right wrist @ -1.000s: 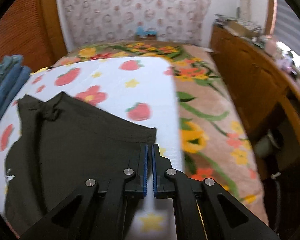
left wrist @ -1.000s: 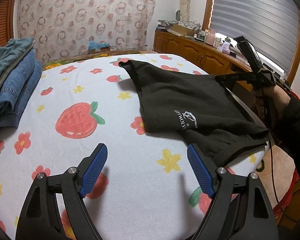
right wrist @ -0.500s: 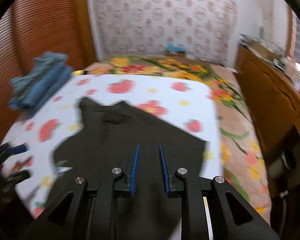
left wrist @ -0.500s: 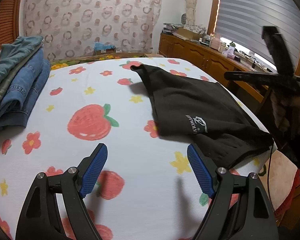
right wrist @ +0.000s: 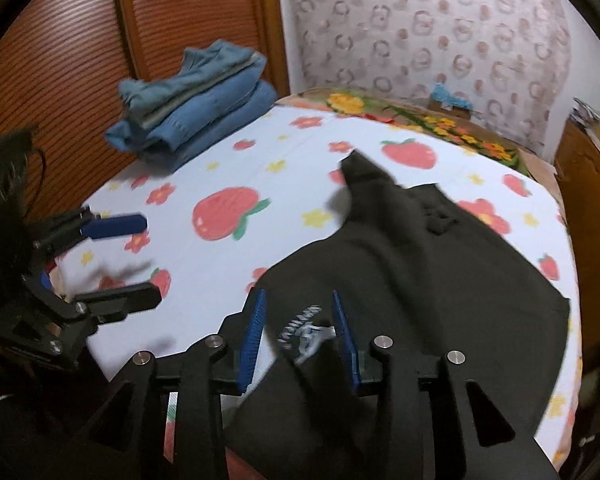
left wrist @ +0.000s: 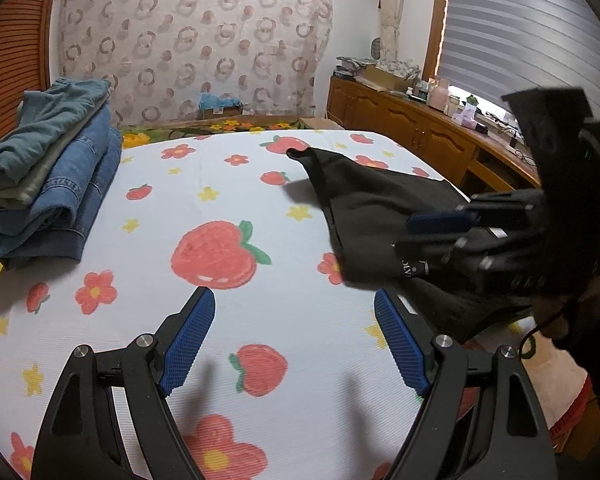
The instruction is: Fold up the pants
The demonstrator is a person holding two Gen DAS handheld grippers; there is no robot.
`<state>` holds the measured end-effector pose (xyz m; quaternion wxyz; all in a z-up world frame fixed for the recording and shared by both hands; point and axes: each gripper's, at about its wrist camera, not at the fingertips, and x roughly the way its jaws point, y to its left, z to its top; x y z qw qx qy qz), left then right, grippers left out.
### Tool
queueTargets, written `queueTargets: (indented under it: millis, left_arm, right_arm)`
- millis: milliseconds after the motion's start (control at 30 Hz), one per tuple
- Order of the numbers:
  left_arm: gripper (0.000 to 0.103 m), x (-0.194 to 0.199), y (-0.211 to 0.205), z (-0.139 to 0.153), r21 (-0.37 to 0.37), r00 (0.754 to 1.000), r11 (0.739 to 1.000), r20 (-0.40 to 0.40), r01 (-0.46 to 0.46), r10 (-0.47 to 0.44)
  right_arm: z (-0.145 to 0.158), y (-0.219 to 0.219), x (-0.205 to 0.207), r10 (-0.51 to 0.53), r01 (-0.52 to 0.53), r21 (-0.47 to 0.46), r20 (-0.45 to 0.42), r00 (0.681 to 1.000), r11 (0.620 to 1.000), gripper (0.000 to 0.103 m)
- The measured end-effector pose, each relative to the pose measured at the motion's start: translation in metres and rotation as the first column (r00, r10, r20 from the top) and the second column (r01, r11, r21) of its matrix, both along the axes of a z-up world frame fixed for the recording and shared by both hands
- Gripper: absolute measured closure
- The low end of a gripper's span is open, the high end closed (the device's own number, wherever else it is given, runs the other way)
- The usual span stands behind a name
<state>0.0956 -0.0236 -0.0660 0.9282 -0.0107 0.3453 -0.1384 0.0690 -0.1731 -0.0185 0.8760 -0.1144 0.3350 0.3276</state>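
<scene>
Black pants [left wrist: 376,212] with a white logo lie spread on the right side of the strawberry-print bed; they also show in the right wrist view [right wrist: 428,264]. My left gripper [left wrist: 294,340] is open and empty above the bare sheet, left of the pants' near edge. My right gripper [right wrist: 300,328] is open and hovers over the logo [right wrist: 304,328] near the pants' near edge. It holds nothing. It also appears blurred in the left wrist view [left wrist: 440,232], and the left gripper shows in the right wrist view [right wrist: 124,260].
A stack of folded jeans and a green garment [left wrist: 48,176] lies at the bed's far left, also in the right wrist view [right wrist: 196,108]. A wooden cabinet [left wrist: 412,140] runs along the right wall. The bed's right edge [right wrist: 572,320] drops to a floral quilt.
My right gripper let go of the pants' right corner, opened, and swung left and down over the logo. The left gripper stayed open and drew back slightly.
</scene>
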Motion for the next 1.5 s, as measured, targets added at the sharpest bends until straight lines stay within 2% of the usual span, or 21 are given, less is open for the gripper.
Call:
queueTargets:
  millis: [133, 300, 533, 600, 633, 667, 700, 967, 1233, 1500]
  left_arm:
    - [0.02, 0.0, 0.005, 0.001, -0.008, 1.0, 1.0, 0.004, -0.008, 0.008]
    - [0.02, 0.0, 0.009, -0.001, -0.013, 1.0, 1.0, 0.002, -0.017, 0.017]
    - [0.02, 0.0, 0.011, -0.002, -0.017, 1.0, 1.0, -0.002, -0.018, 0.018]
    - [0.021, 0.0, 0.011, -0.003, -0.017, 1.0, 1.0, -0.004, -0.018, 0.018]
    - [0.02, 0.0, 0.011, -0.003, -0.017, 1.0, 1.0, -0.004, -0.017, 0.017]
    - [0.02, 0.0, 0.011, -0.003, -0.016, 1.0, 1.0, -0.005, -0.014, 0.014]
    - [0.02, 0.0, 0.009, -0.004, -0.014, 1.0, 1.0, -0.005, -0.012, 0.012]
    - [0.02, 0.0, 0.005, -0.006, -0.011, 1.0, 1.0, -0.011, -0.002, 0.002]
    - [0.02, -0.001, 0.004, -0.006, -0.011, 1.0, 1.0, -0.011, 0.003, -0.003]
    - [0.02, -0.001, 0.003, -0.007, -0.011, 1.0, 1.0, -0.014, 0.002, -0.002]
  right_arm:
    - [-0.012, 0.02, 0.008, 0.024, -0.024, -0.045, -0.006, 1.0, 0.999, 0.067]
    - [-0.01, 0.046, 0.011, 0.035, -0.035, -0.105, 0.002, 0.999, 0.994, 0.067]
    - [-0.016, 0.051, 0.013, 0.04, -0.037, -0.173, 0.014, 0.999, 0.984, 0.067]
    - [-0.017, 0.052, 0.012, 0.033, -0.028, -0.181, 0.023, 0.999, 0.983, 0.082]
    - [-0.017, 0.052, 0.012, 0.03, -0.024, -0.186, 0.03, 0.999, 0.982, 0.086]
    - [-0.017, 0.052, 0.012, 0.035, -0.03, -0.176, 0.022, 0.999, 0.984, 0.096]
    - [-0.015, 0.05, 0.013, 0.033, -0.03, -0.164, 0.012, 0.999, 0.986, 0.098]
    - [0.017, 0.011, 0.016, -0.018, 0.018, 0.013, 0.009, 1.0, 1.0, 0.099]
    - [0.036, -0.034, 0.029, -0.138, 0.137, 0.023, 0.051, 0.989, 0.99, 0.099]
    - [0.026, -0.07, 0.063, -0.284, 0.284, 0.009, 0.039, 0.958, 0.959, 0.098]
